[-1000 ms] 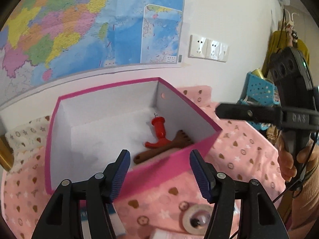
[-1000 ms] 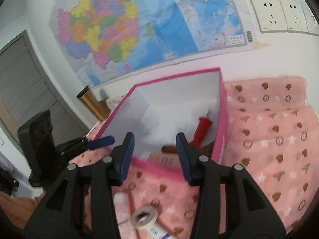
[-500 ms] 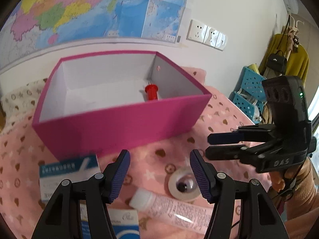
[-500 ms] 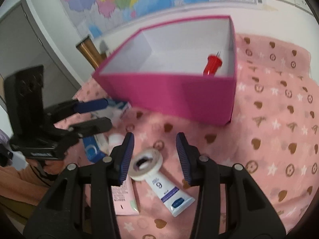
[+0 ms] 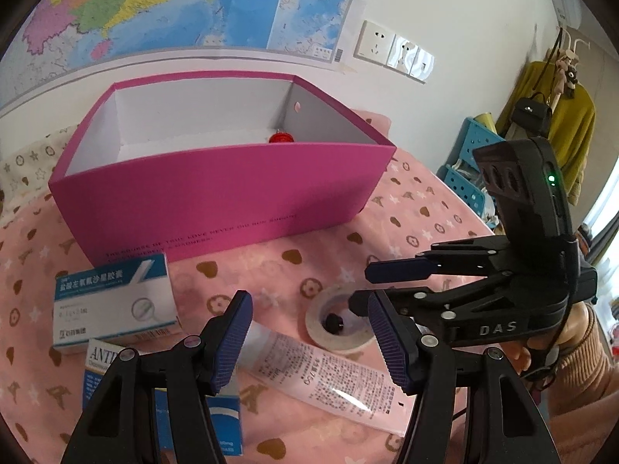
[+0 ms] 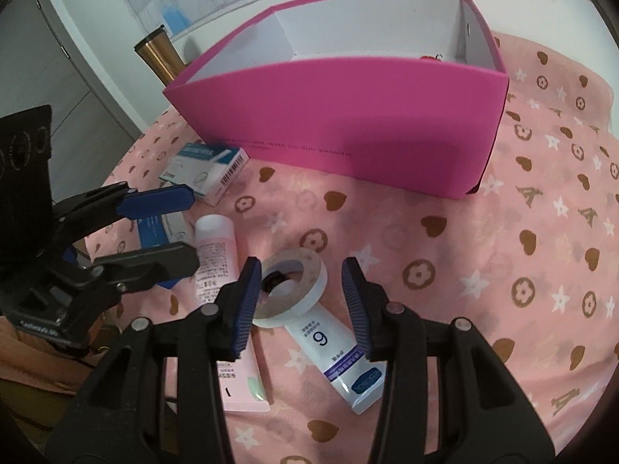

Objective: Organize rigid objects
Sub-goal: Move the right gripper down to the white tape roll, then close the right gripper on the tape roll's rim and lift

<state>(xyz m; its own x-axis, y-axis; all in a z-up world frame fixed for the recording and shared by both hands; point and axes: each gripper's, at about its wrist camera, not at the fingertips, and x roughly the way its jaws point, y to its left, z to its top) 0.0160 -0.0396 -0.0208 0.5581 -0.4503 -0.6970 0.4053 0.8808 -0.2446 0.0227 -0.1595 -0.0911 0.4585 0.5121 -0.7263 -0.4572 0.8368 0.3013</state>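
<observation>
Both claws hang released, grasping nothing: the right claw (image 6: pixel 298 301) marked "DAS" over the tape roll (image 6: pixel 296 290), whose tube (image 6: pixel 340 352) at five o'clock reads "6". The pink box (image 5: pixel 216 197) sits at twelve o'clock from the left claw (image 5: pixel 307 340), a carton (image 5: pixel 98 359) lettered "ANTI" at nine.

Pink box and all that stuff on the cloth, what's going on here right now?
A person holds a gripper in each hand over a pink patterned cloth. Both are open and empty. The right gripper hovers around the tape roll, which lies on a white tube. The left gripper hangs above a pink tube, beside two medicine boxes. The pink box holds a red item.
</observation>
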